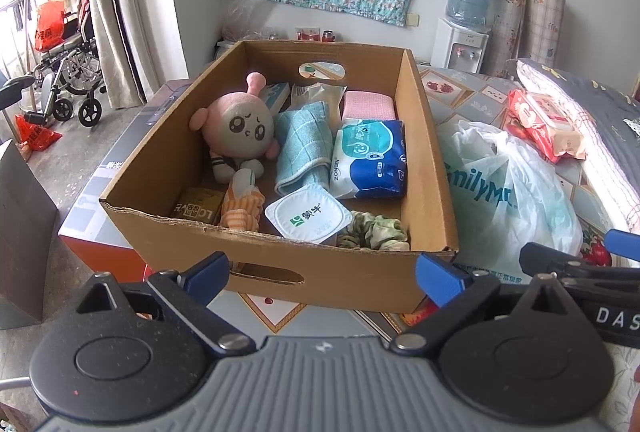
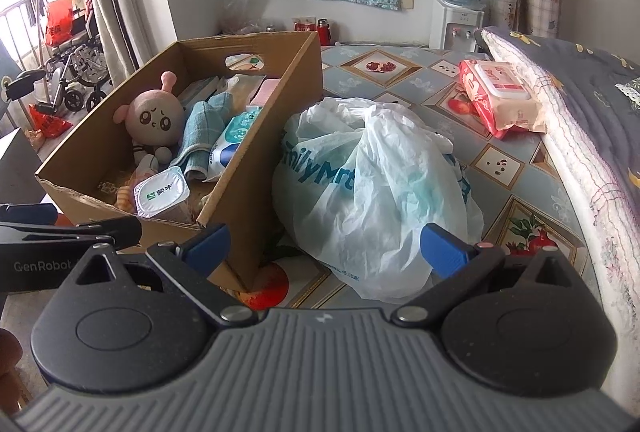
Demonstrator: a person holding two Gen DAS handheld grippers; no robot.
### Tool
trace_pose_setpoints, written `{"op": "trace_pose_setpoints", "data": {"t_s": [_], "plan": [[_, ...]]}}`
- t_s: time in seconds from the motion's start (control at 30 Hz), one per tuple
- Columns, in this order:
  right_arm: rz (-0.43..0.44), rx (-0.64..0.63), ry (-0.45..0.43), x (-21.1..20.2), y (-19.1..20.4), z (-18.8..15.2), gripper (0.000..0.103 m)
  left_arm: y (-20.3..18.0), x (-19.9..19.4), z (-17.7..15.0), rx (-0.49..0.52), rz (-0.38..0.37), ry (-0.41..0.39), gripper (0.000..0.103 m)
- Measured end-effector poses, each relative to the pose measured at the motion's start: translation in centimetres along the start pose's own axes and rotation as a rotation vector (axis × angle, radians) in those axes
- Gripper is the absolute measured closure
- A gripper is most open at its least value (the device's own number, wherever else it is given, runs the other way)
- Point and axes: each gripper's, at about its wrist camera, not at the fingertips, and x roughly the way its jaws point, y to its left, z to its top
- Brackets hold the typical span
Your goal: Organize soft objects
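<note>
An open cardboard box [image 1: 420, 160] stands on the patterned mat. In it lie a pink plush doll [image 1: 240, 126], a folded teal towel [image 1: 304, 146], a blue tissue pack [image 1: 370, 160], a pink cloth [image 1: 368, 104], a yogurt cup [image 1: 308, 216], an orange striped sock [image 1: 242, 210] and a green scrunchie [image 1: 374, 234]. My left gripper [image 1: 324, 272] is open and empty, just in front of the box's near wall. My right gripper [image 2: 324, 246] is open and empty, in front of a white plastic bag [image 2: 372, 188] that lies right of the box [image 2: 256, 136].
A red wet-wipes pack [image 2: 500, 96] lies at the back right beside a folded quilt [image 2: 592, 136]. A water dispenser [image 2: 458, 16] stands against the far wall. A wheelchair [image 1: 68, 72] is at the left by the curtain. A brown bag [image 1: 20, 232] stands at the left.
</note>
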Motion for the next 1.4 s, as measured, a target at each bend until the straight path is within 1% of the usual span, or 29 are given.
{"op": "trace_pose_setpoints", "data": {"t_s": [0.13,1.4], "plan": [[-0.005,-0.001,0.003,0.2,0.1,0.0,0.001,0.1,0.3,0.1,-0.009,-0.006,0.011,0.004],[-0.009,0.015,0.027,1.1,-0.1,-0.1,0.001,-0.1,0.9,0.3,-0.005,-0.003,0.028,0.006]]}}
